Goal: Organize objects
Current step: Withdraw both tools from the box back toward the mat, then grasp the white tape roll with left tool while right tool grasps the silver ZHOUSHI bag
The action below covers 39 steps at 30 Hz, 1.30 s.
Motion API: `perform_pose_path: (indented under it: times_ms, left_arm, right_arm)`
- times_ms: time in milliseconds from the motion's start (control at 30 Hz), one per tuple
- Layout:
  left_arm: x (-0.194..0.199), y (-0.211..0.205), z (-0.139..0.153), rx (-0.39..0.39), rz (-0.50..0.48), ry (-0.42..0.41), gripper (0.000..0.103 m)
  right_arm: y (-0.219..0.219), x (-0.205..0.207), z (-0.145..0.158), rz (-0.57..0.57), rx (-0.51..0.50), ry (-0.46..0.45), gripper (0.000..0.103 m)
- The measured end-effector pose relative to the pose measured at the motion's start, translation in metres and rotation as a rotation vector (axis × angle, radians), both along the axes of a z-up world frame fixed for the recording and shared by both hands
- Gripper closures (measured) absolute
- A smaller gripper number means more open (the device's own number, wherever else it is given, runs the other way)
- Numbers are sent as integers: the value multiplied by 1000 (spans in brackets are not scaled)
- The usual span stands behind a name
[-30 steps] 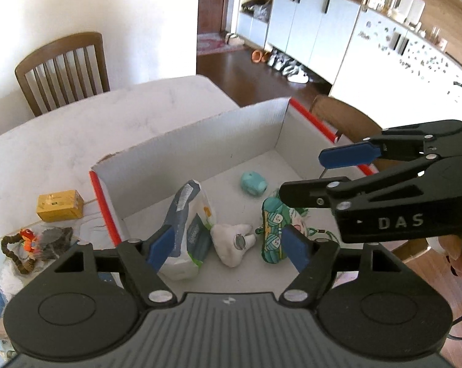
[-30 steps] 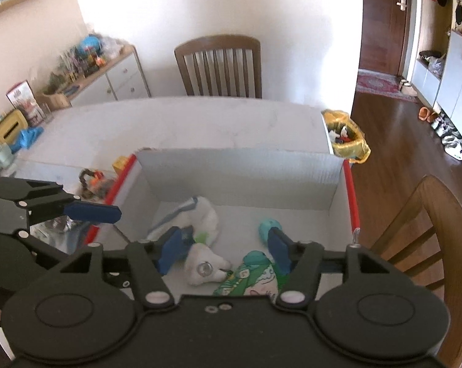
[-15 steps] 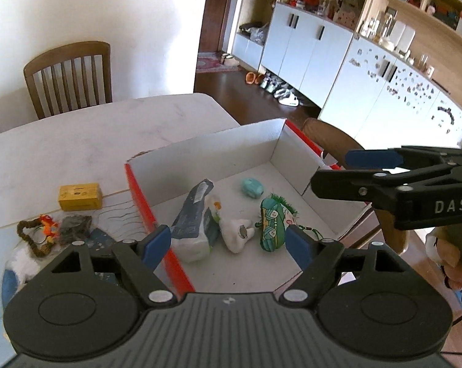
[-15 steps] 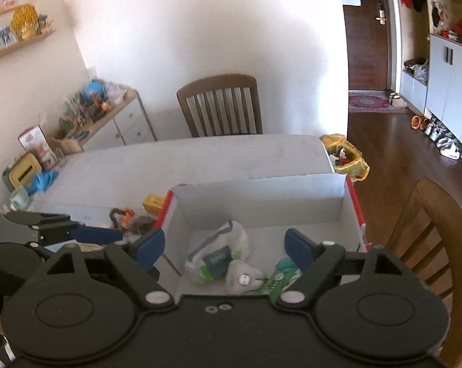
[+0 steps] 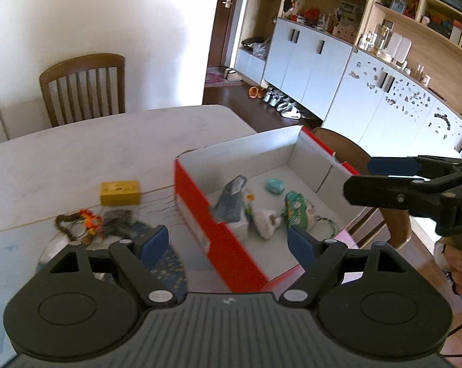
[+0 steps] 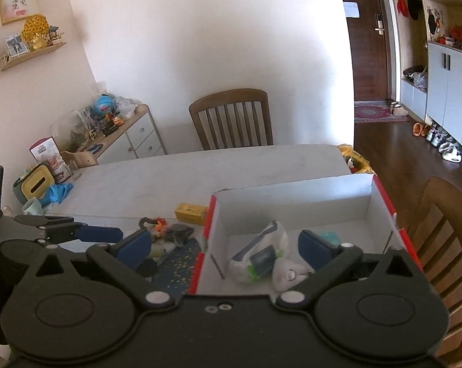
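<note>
- The left hand-held gripper (image 5: 227, 243) is empty, its blue pads spread and widening above the near red wall of the open cardboard box (image 5: 200, 202).
- The right hand-held gripper (image 6: 224, 247) is also empty, its jaws opening wide.
- In the white-lined box lie a crumpled white plastic pouch (image 5: 234, 207), a white plush toy (image 5: 266, 222), a green patterned pouch (image 5: 297, 211) and a small teal lump (image 5: 274, 185).
- On the pale surface (image 5: 77, 159), left of the box, sit a yellow rectangular block (image 5: 119, 192) and a brown bead string (image 5: 77, 222).

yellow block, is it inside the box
No, the yellow block sits on the table outside the box, beside its red wall.
</note>
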<state>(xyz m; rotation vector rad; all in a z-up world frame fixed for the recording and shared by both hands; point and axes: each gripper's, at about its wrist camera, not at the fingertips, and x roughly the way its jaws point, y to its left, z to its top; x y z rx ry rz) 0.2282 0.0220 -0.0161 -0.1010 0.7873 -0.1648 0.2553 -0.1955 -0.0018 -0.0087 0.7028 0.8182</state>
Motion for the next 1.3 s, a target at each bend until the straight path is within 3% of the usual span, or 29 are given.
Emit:
perform_pose_path:
  times_ms: [567, 1300]
  left_arm:
    - [-61, 95, -32, 79, 57, 18, 18]
    - [-75, 138, -107, 211, -92, 22, 18]
  right_arm:
    - [58, -46, -16, -14, -35, 41, 1]
    - [163, -53, -42, 79, -182, 80, 1]
